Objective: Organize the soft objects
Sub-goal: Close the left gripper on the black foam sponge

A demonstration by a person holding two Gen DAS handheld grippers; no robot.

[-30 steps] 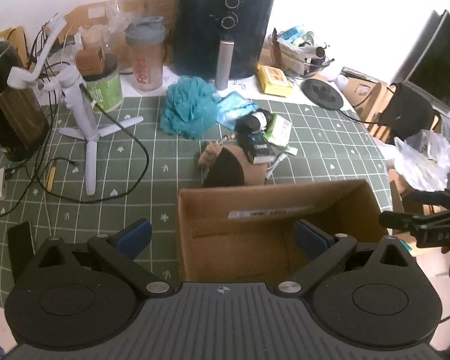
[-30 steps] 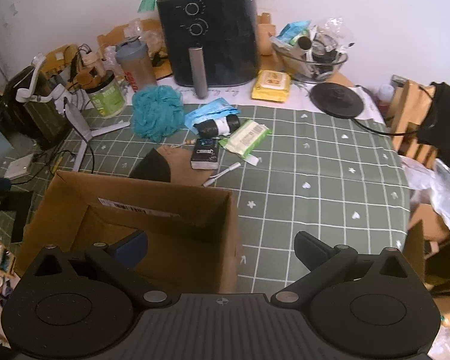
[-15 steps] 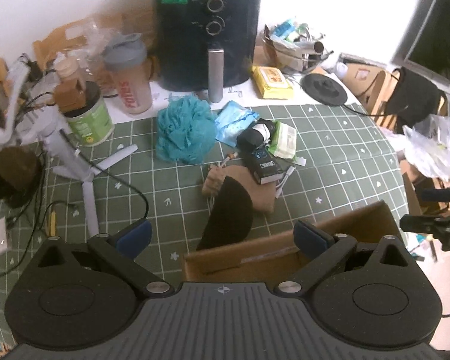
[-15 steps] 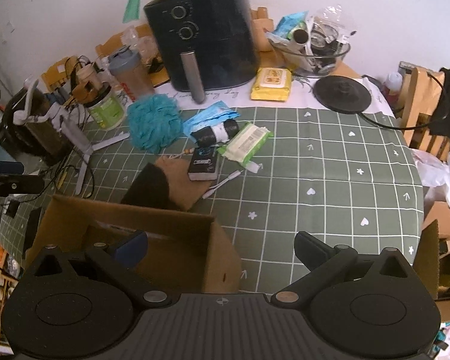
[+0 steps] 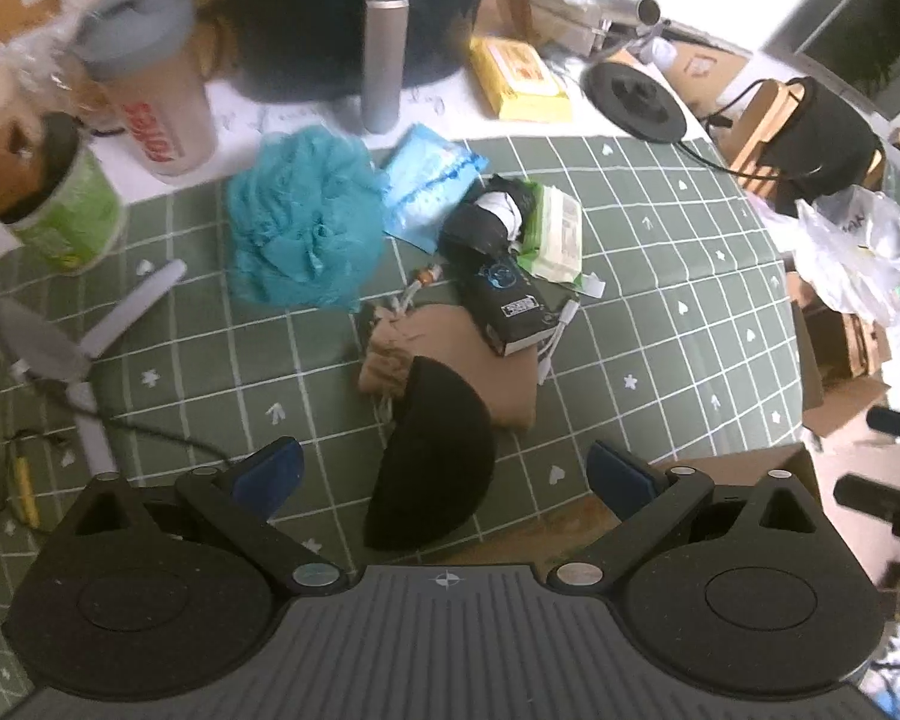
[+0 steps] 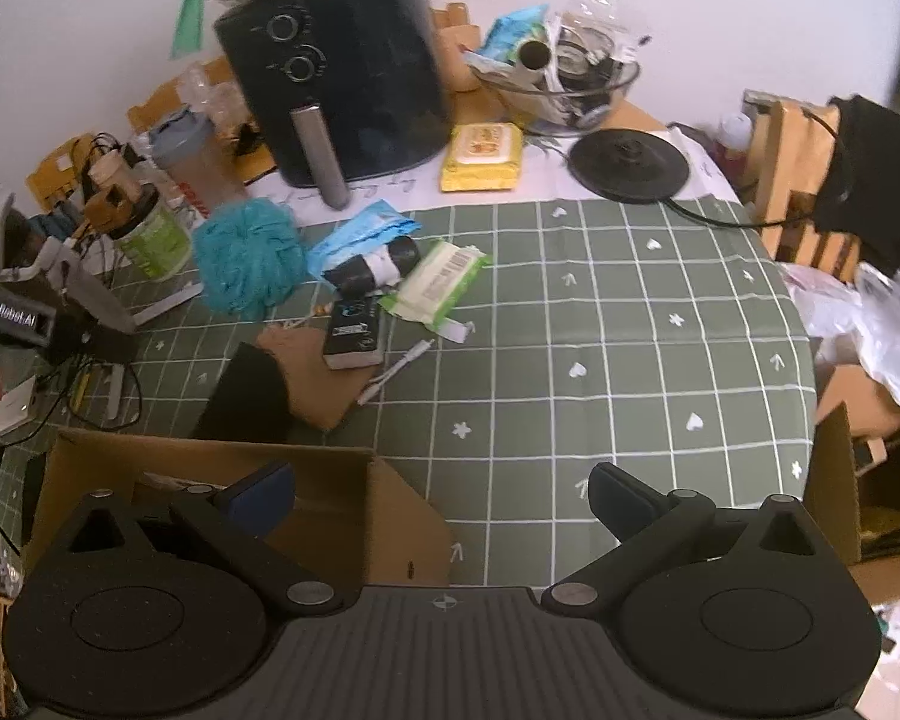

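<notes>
My left gripper [image 5: 444, 468] is open and empty, hovering over a black cap [image 5: 435, 456] that lies on a tan cloth pouch [image 5: 450, 342]. A teal bath pouf [image 5: 306, 222] sits beyond, next to a blue packet [image 5: 426, 180] and a green wipes pack [image 5: 555, 228]. My right gripper [image 6: 441, 492] is open and empty above the rim of an open cardboard box [image 6: 330, 480] at the table's near edge. The right wrist view also shows the cap [image 6: 246, 396], pouch [image 6: 315, 378] and pouf [image 6: 246, 258]. The box corner [image 5: 744, 465] shows in the left wrist view.
A black air fryer [image 6: 342, 78], a shaker bottle [image 5: 150, 102], a green tub [image 5: 66, 210], a white tripod [image 5: 84, 354] and cables crowd the back and left. A small black box [image 5: 507, 300], yellow wipes [image 6: 483, 156] and a kettle base [image 6: 630, 159] lie around. Green checked cloth [image 6: 630, 330] covers the table.
My left gripper has moved forward past the cardboard box and now hovers over the black cap. My right gripper has risen and drawn back a little over the box rim. Both stay open.
</notes>
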